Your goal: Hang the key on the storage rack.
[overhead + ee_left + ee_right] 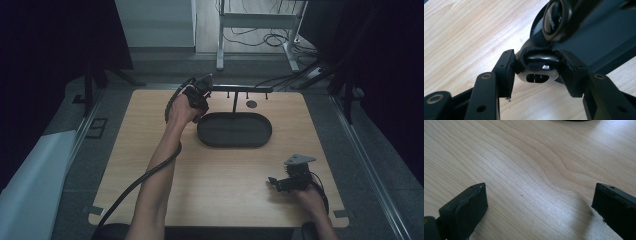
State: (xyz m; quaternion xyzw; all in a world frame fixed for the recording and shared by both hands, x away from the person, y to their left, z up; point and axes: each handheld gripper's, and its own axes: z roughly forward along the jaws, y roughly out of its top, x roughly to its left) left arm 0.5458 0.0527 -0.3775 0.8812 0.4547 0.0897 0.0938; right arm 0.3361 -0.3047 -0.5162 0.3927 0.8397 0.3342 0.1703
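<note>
In the left gripper view, my left gripper (537, 71) is shut on a small glossy black object with a pale slotted end (537, 76). Its pads press on both sides of the object. A black ring-shaped part (556, 20) shows just beyond it, over the black oval tray (604, 32). From the high view, the left gripper (200, 97) hovers at the tray's (234, 145) left end, below the left tip of a black T-shaped rack (235, 90). My right gripper (274, 182) rests low near the table's front right, and its jaws (539, 202) stand wide apart over bare wood.
The wooden table (150, 115) carries the tray at its middle back, with the rack standing behind it. A small round hole (251, 104) lies near the rack's foot. Dark curtains flank the table, and cables lie on the floor behind it.
</note>
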